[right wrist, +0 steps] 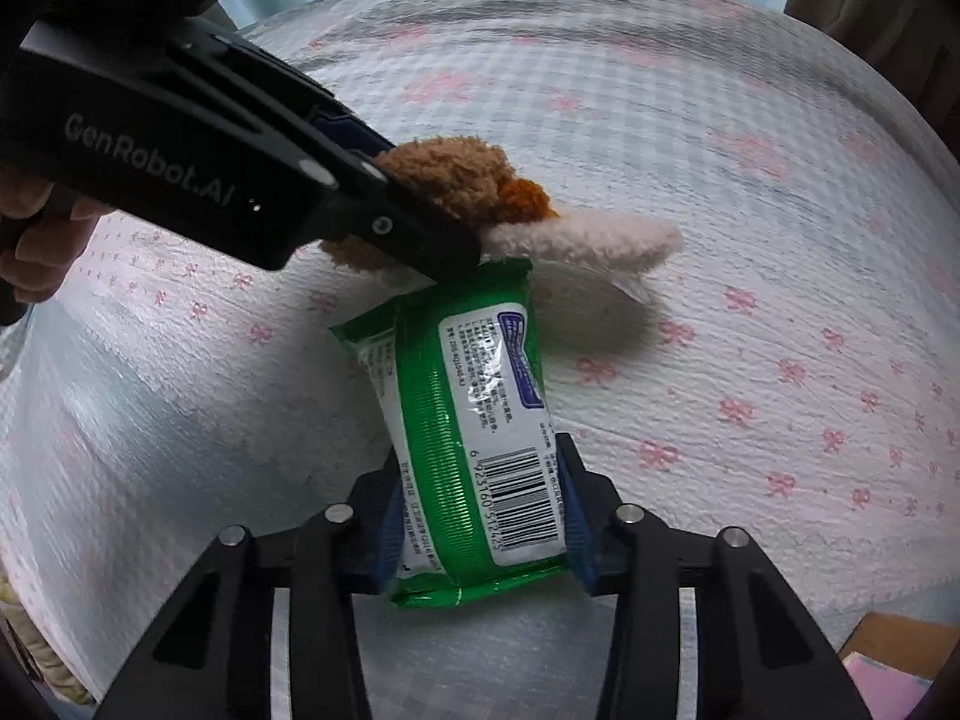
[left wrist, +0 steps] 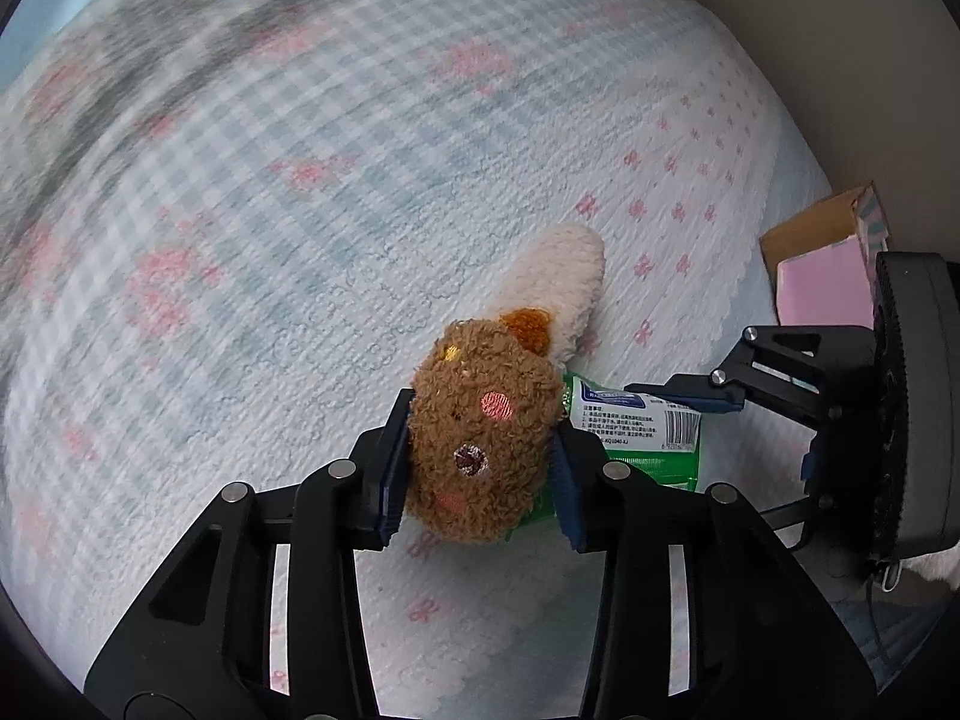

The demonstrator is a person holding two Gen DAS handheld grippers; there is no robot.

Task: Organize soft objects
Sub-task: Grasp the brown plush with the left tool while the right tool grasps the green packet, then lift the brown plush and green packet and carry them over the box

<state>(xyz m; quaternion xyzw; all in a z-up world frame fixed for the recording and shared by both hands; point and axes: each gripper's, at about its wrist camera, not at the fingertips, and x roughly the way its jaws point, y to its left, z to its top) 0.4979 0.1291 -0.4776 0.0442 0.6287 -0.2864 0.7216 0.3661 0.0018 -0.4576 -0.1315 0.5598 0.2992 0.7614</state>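
Quilted gingham bedspread (left wrist: 300,210); fuzzy plush toy (left wrist: 480,432), glossy tissue pack (right wrist: 480,450) clamped.

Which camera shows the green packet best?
The right wrist camera. There the green packet fills the middle, held between the right gripper, with its barcode and label in plain sight. In the left wrist camera the green packet is mostly hidden behind the brown plush toy held by the left gripper.

Left gripper (left wrist: 480,468) clamped on brown plush toy (left wrist: 486,438) above checked bedspread (left wrist: 300,210). Right gripper (left wrist: 690,399) gripping green tissue pack (left wrist: 636,426), just beside toy.
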